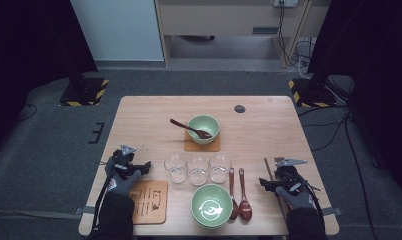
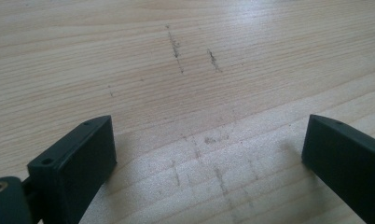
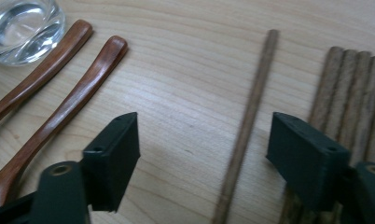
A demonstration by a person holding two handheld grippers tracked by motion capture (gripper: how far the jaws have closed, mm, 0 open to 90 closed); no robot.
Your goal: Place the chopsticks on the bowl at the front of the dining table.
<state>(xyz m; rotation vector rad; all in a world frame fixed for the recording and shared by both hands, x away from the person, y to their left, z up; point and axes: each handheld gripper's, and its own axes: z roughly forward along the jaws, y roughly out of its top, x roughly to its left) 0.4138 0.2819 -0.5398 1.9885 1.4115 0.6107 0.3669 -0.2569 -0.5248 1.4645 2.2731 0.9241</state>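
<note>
My left gripper (image 1: 135, 168) rests near the table's left front edge. In the left gripper view it (image 2: 209, 144) is open, low over bare wood with nothing between its jaws. My right gripper (image 1: 272, 183) is at the right front, and in its own view it (image 3: 204, 144) is open. A single brown chopstick (image 3: 248, 116) lies on the table between its jaws, closer to the right one. A bundle of chopsticks (image 3: 356, 88) lies just beyond that jaw. Two wooden spoons (image 3: 78, 93) lie to the left of the jaws.
A green bowl (image 1: 211, 205) sits at the front centre, with the spoons (image 1: 238, 192) to its right. Three glasses (image 1: 198, 170) stand in a row behind it. Farther back, another green bowl (image 1: 204, 127) holding a spoon (image 1: 186, 127) rests on a coaster. A wooden board (image 1: 149, 201) lies front left.
</note>
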